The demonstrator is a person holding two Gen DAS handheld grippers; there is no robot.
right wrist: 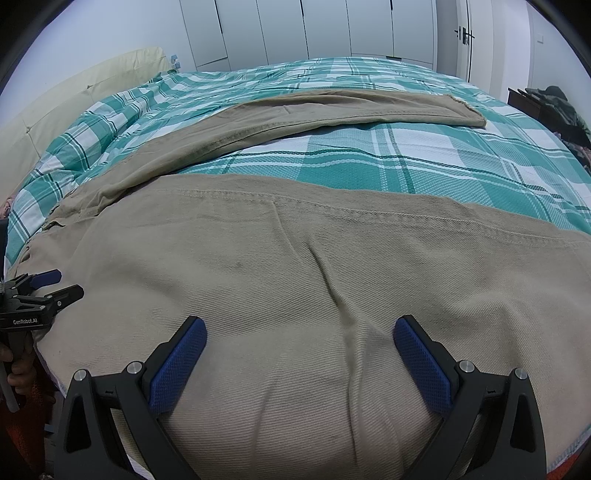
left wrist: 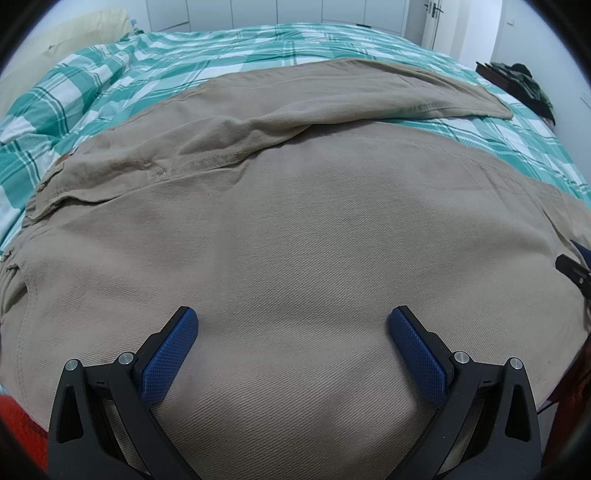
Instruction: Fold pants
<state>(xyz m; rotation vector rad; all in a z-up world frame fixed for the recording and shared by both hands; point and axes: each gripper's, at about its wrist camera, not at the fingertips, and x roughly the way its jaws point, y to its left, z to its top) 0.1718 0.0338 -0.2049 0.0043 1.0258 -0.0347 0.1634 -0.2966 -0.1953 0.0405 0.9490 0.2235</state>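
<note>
Tan pants (left wrist: 295, 229) lie spread on a bed with a green-and-white plaid cover (left wrist: 184, 62). One leg (left wrist: 369, 96) stretches away across the cover; the near leg fills the foreground. My left gripper (left wrist: 291, 321) hovers open just over the near leg's cloth, with nothing between its blue pads. In the right wrist view the same pants (right wrist: 314, 258) fill the foreground, the far leg (right wrist: 332, 107) reaching to the right. My right gripper (right wrist: 299, 328) is open above the cloth too. The left gripper (right wrist: 44, 288) shows at the left edge, held by a hand (right wrist: 20, 369).
White wardrobe doors (right wrist: 314, 29) and a door (right wrist: 461, 37) stand behind the bed. A cream headboard (right wrist: 74, 96) is on the left. Dark clothes (right wrist: 554, 103) are piled on a stand at the right. Something red (left wrist: 22, 424) lies below the near bed edge.
</note>
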